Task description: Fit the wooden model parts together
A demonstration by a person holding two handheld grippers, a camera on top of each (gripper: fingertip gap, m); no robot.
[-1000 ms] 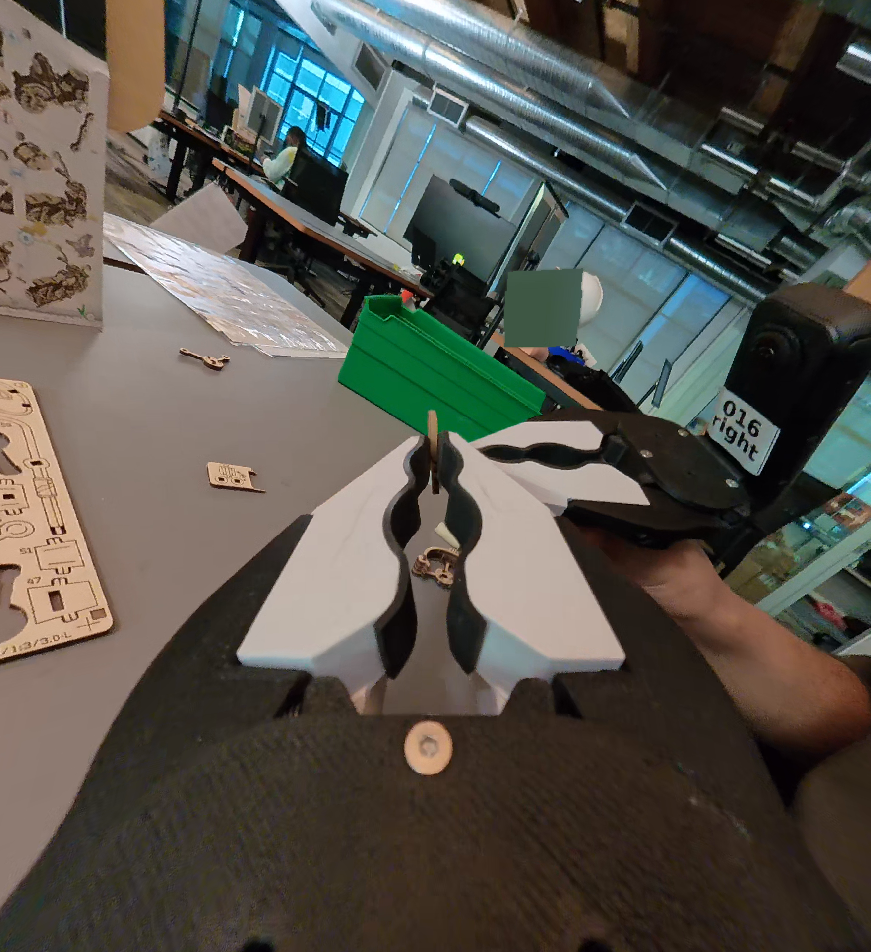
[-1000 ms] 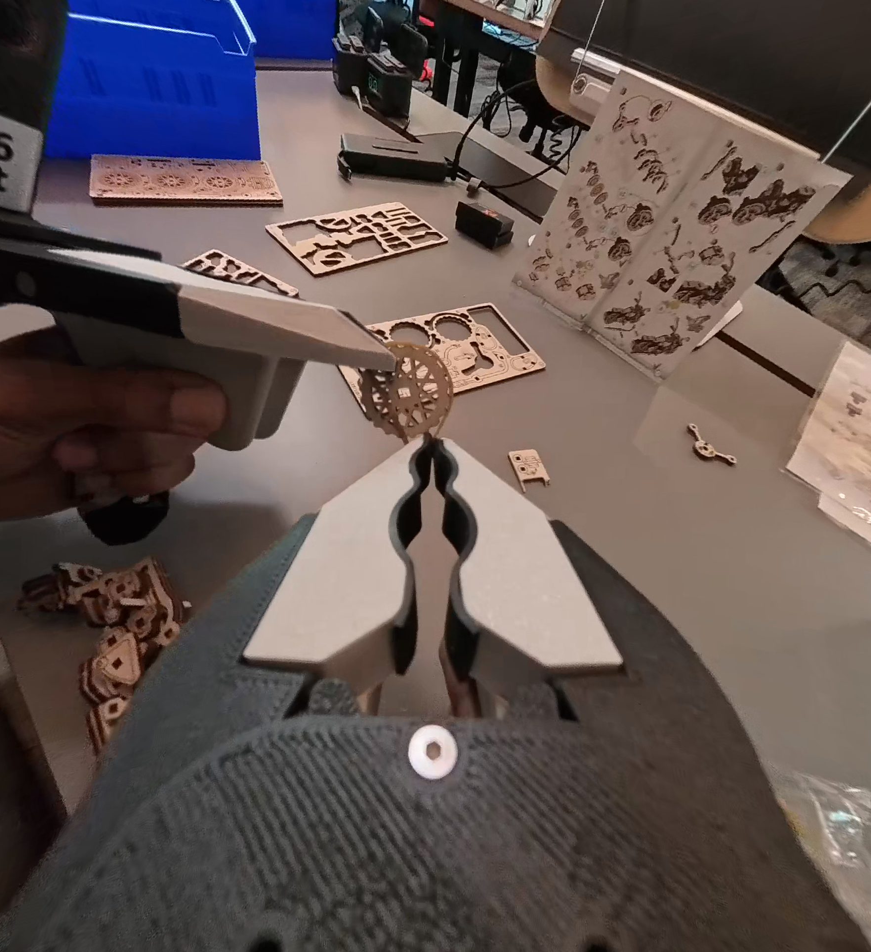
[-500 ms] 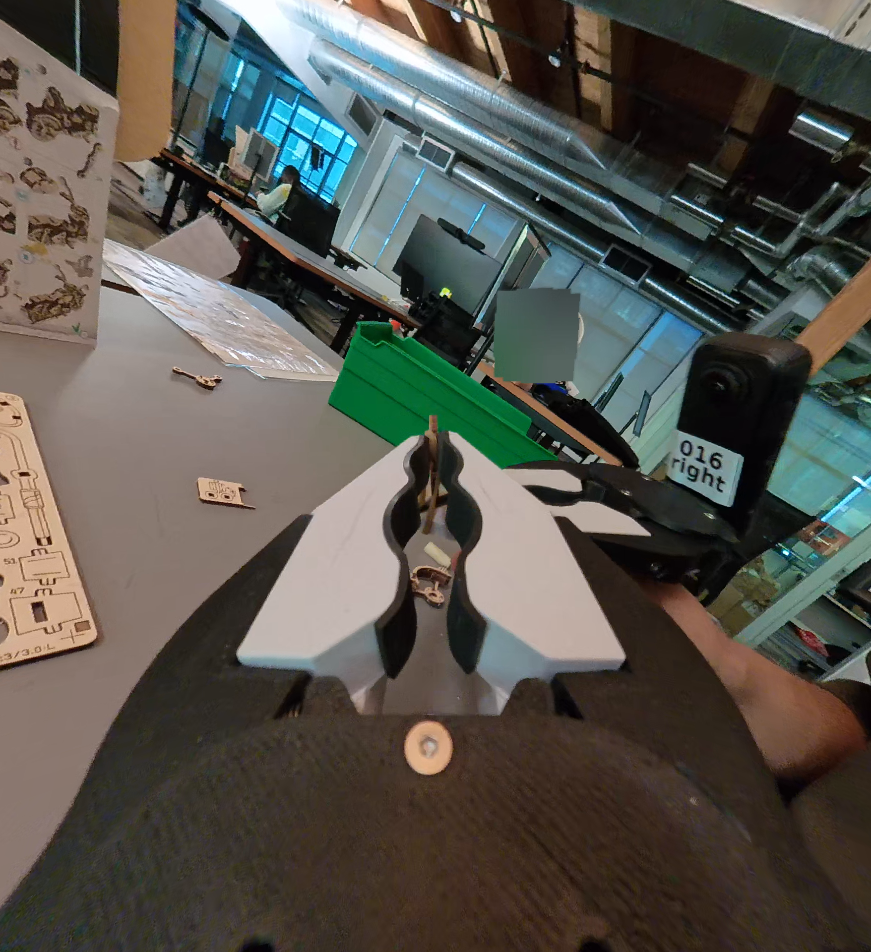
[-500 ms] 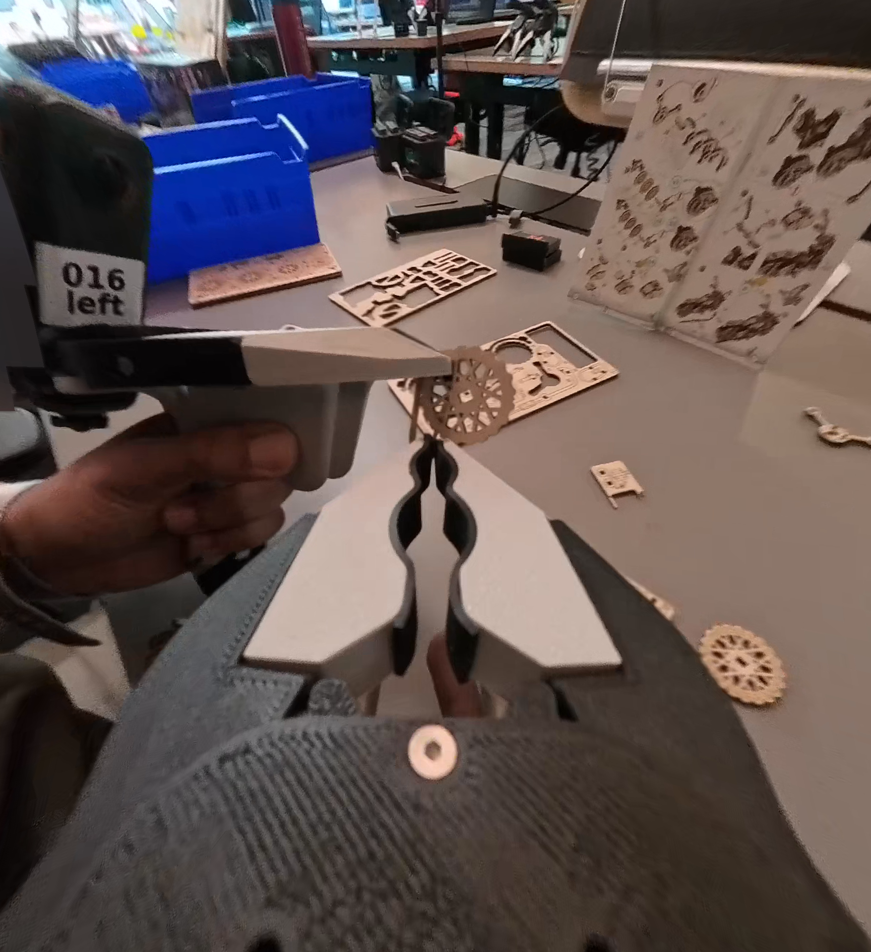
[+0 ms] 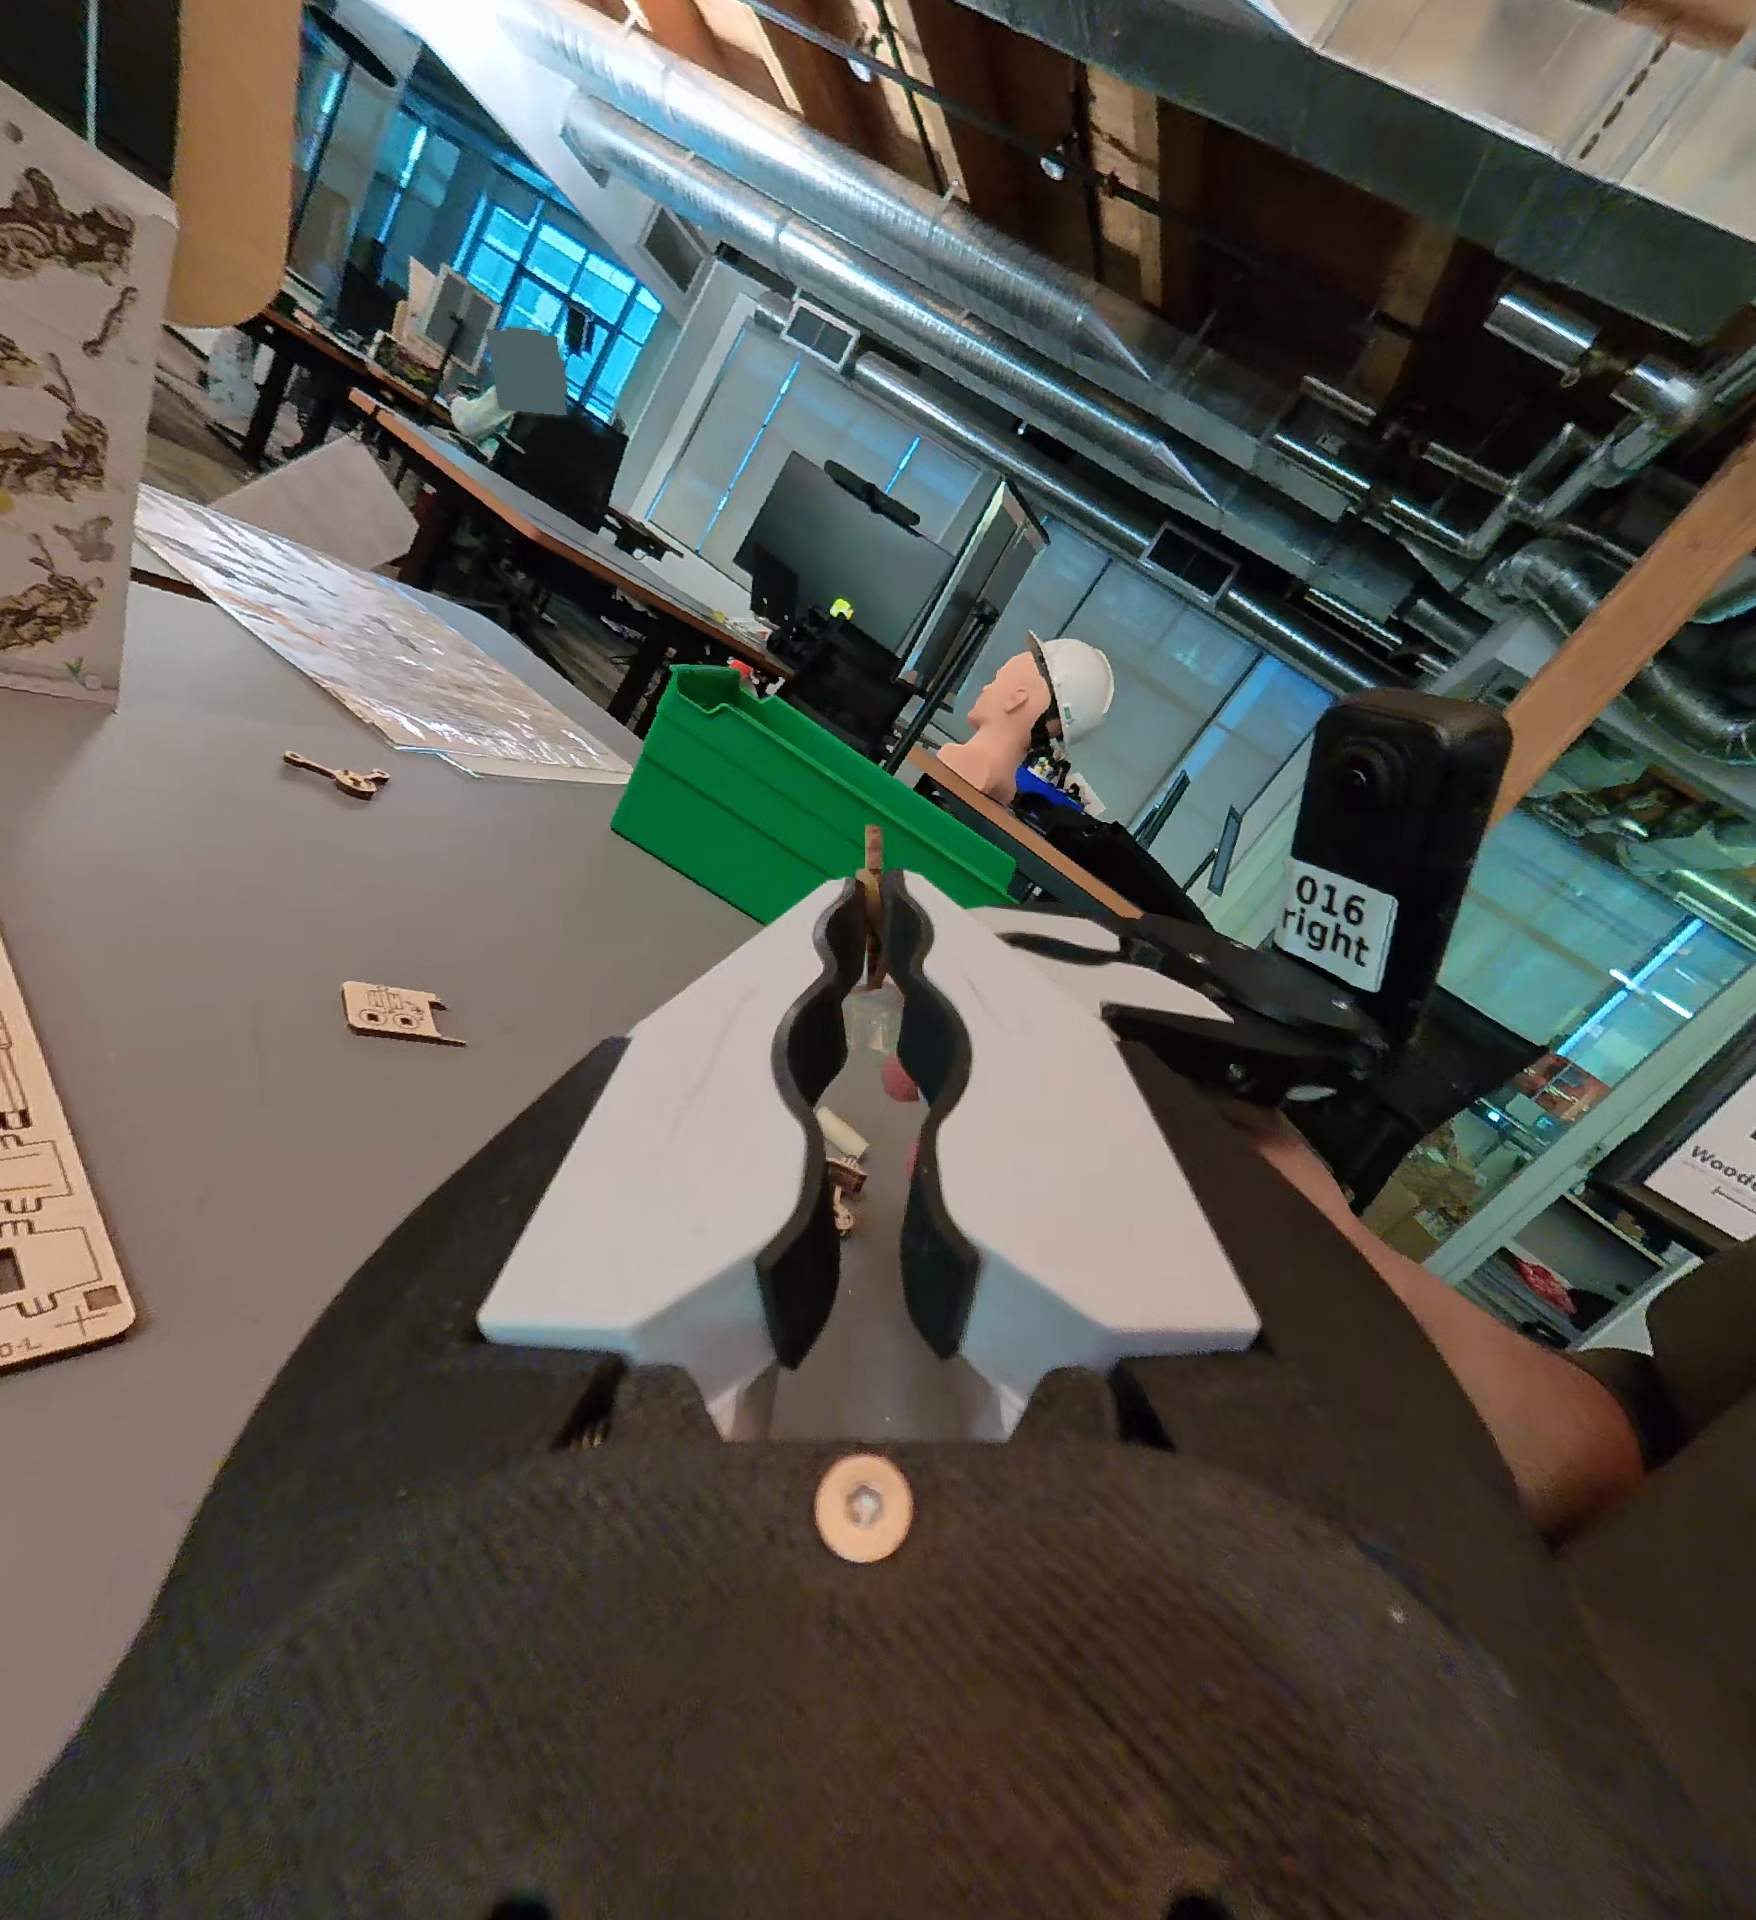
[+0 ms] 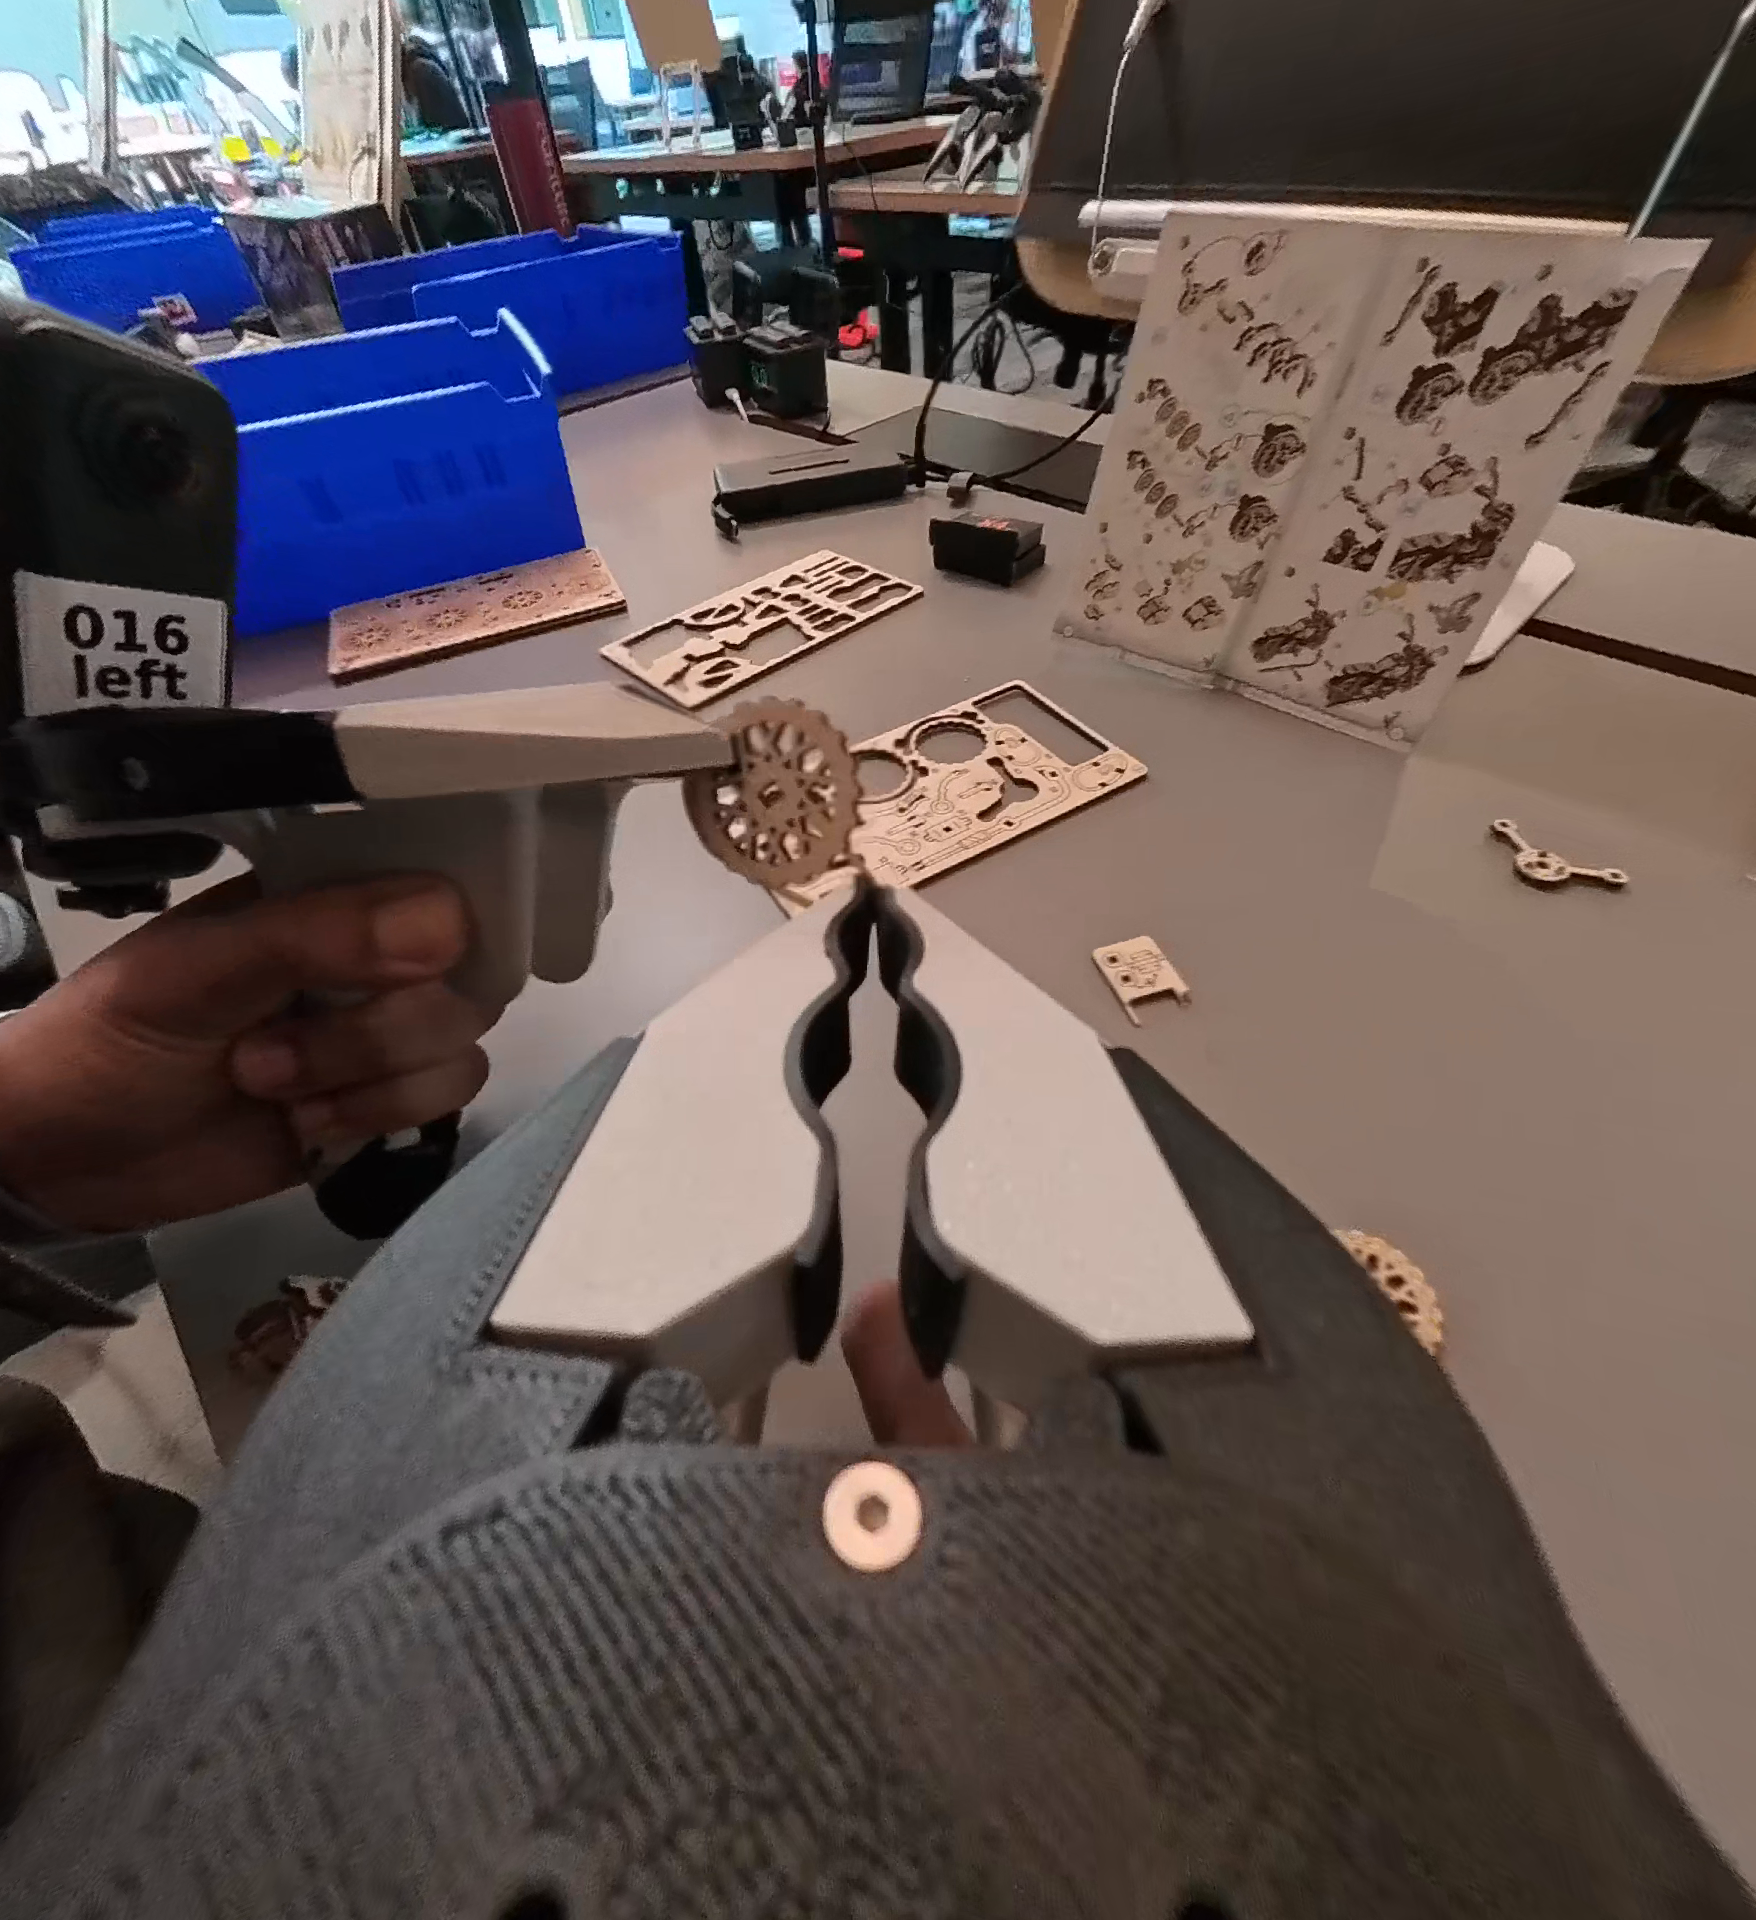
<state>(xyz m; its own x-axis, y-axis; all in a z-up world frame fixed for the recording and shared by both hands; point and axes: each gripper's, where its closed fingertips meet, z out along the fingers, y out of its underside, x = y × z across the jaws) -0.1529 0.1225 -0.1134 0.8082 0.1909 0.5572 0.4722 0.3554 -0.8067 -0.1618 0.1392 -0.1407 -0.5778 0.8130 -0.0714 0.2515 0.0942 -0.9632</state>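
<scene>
My left gripper (image 5: 869,896) is shut on a round wooden gear (image 6: 775,795), which shows edge-on between its tips in the left wrist view (image 5: 869,914). It holds the gear upright in the air above the grey table (image 6: 1476,1091). My right gripper (image 6: 866,896) is shut, its tips right against the gear's lower right rim. I cannot see any part between its tips. In the left wrist view the right gripper (image 5: 1071,940) comes in from the right, its tips hidden behind my left fingers.
On the table lie a cut-out wooden sheet (image 6: 999,779), a small square piece (image 6: 1142,977), a key-shaped piece (image 6: 1549,864), a second gear (image 6: 1393,1288) and a part-built model (image 6: 282,1330). An upright instruction sheet (image 6: 1352,499), blue bins (image 6: 406,478) and a green bin (image 5: 780,821) stand around. Less than 4 cm separates the two grippers' tips. Left tips and right tips are each some 15 cm from the small square piece (image 6: 1142,977). Seen from the left wrist view (image 5: 398,1010) as well.
Both grippers have risen together and tilted, keeping the gear in the left one. The right tips stay at the gear's rim.
</scene>
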